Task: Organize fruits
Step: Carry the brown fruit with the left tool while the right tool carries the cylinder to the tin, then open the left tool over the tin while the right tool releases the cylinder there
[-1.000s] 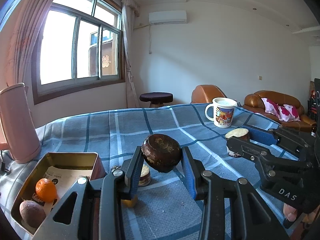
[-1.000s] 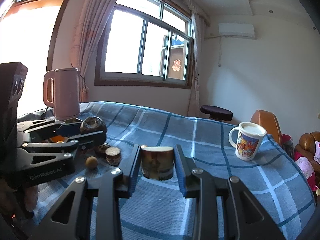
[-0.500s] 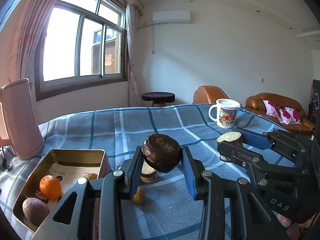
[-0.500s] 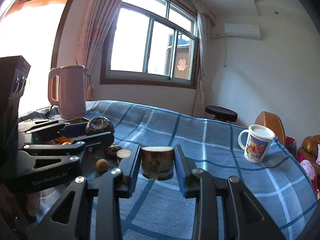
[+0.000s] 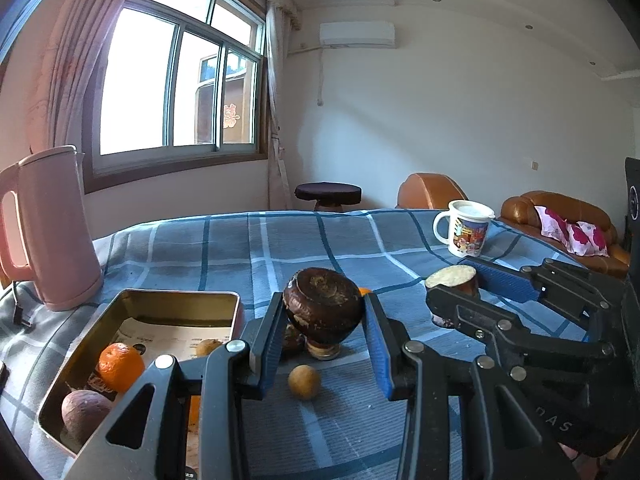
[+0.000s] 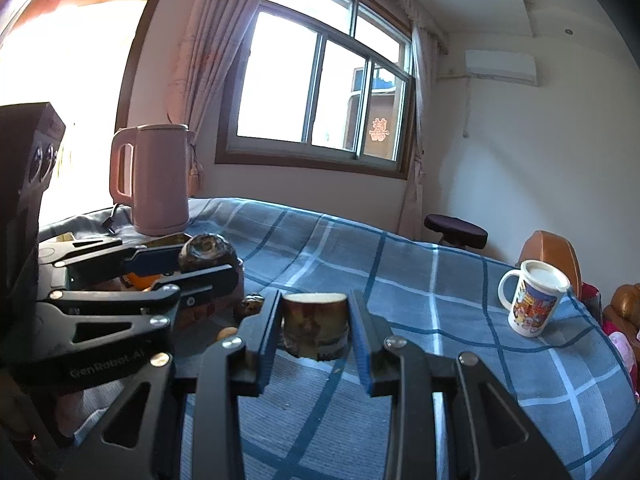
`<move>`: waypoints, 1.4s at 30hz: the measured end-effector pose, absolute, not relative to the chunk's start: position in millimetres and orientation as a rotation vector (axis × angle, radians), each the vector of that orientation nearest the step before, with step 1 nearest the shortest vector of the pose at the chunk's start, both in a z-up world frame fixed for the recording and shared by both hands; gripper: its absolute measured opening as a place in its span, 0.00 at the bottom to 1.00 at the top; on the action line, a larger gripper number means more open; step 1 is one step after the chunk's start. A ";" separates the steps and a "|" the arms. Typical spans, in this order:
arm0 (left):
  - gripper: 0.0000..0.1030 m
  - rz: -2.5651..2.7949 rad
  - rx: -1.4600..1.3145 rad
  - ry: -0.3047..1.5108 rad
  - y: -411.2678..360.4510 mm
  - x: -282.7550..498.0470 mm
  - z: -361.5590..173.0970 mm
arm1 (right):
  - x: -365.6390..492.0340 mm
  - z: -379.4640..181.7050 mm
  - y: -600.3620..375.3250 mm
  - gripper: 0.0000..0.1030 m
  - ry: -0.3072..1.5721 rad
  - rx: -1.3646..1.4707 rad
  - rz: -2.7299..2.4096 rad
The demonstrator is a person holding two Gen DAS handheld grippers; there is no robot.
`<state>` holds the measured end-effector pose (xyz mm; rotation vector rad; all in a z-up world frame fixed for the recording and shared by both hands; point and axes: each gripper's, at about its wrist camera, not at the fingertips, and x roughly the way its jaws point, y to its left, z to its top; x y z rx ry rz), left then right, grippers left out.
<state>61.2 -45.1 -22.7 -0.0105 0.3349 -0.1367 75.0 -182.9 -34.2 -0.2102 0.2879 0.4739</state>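
The left gripper [image 5: 323, 334] squeezes a round dark brown fruit [image 5: 322, 305] between its blue pads, up above the blue checked cloth [image 5: 280, 248]. The right gripper [image 6: 314, 330] pinches a cut brown chunk [image 6: 314, 322] (pale flat top). At eight o'clock from the dark fruit sits a gold tin [image 5: 180, 300] with an orange [image 5: 121, 367] inside. A small tan ball [image 5: 304, 382] lies at six o'clock.

Left gripper [image 5: 323, 334] jaws clamp a dark round fruit [image 5: 322, 305] beside the tin tray [image 5: 132, 300]
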 end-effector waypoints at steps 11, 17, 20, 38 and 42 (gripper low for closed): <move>0.39 -0.089 -0.025 0.335 -25.6 55.8 -20.6 | 74.9 -29.2 -160.8 0.34 0.283 -0.230 0.511; 0.39 -0.064 -0.047 0.343 -10.1 54.7 -20.3 | 76.3 -25.3 -149.1 0.34 0.282 -0.237 0.536; 0.39 -0.050 -0.056 0.345 -2.4 53.8 -19.6 | 76.5 -23.1 -142.2 0.34 0.281 -0.242 0.549; 0.39 0.034 -0.076 0.361 38.9 44.3 -17.6 | 76.7 -14.1 -93.2 0.34 0.270 -0.297 0.621; 0.39 0.061 -0.086 0.367 49.0 43.5 -18.1 | 76.6 -12.8 -84.6 0.34 0.268 -0.302 0.636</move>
